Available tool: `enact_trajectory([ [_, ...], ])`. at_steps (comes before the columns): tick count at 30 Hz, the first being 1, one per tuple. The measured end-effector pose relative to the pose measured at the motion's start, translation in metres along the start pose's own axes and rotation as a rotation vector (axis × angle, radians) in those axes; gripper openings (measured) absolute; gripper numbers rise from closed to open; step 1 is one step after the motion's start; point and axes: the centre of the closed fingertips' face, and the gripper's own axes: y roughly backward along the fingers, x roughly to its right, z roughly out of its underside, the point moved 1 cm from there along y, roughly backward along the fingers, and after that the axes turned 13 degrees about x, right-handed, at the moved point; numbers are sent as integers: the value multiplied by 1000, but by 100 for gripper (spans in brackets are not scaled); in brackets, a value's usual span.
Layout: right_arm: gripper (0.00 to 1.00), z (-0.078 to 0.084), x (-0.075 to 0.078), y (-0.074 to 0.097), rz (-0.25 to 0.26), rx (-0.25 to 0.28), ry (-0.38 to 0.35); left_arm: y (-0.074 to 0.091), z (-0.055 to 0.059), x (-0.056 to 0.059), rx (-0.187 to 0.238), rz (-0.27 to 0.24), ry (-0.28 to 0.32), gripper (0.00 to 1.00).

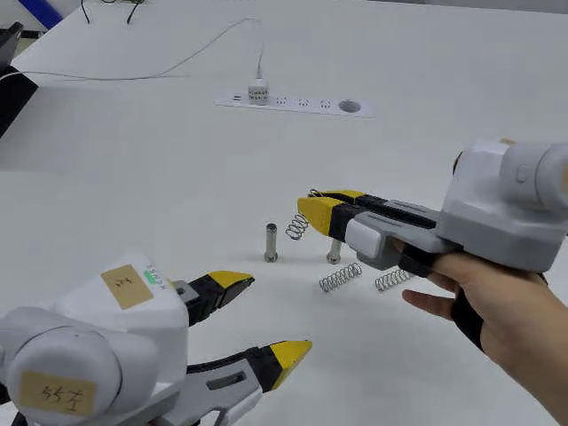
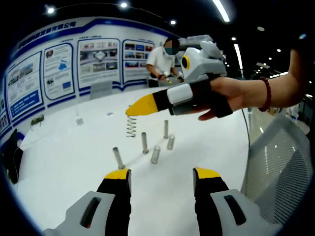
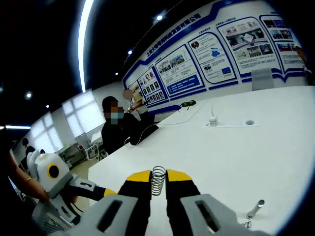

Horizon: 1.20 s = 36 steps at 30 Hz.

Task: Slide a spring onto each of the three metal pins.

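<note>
Left tool [image 1: 277, 312] gapes; right tool [image 1: 307, 201] pinches coiled spring [image 1: 297, 226].

Flat white surface [image 1: 133, 177] is bare left of the pins and beyond them, up to the long white power strip [image 1: 293, 103] and thin grey cable [image 1: 177, 64] at the far side. Obstacles mid-surface:
- short upright grey metal pin [image 1: 271, 242]
- second grey pin [image 1: 334, 254], half under the right claw [image 1: 308, 201]
- two loose silver coil springs [image 1: 340, 277] lying just in front

The right claw, clamped on a hanging silver spring [image 1: 297, 226], blocks approach from the right. There is a bare strip between the pins and the left claw [image 1: 277, 312], jaws spread.
</note>
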Motion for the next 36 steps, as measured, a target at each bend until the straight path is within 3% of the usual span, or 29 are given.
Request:
enact_trajectory([
  [8, 11, 6, 8, -17, 24, 0, 32, -2, -2, -1, 28, -4, 1, 60],
  [21, 12, 19, 15, -36, 37, -10, 148, -3, 1, -2, 19, -11, 8, 68],
  [26, 12, 26, 16, -38, 45, -28, 166, -5, 3, -1, 10, -8, 13, 72],
  [36, 12, 24, 14, -40, 22, -38, 238, -4, 4, -2, 7, -12, 17, 75],
])
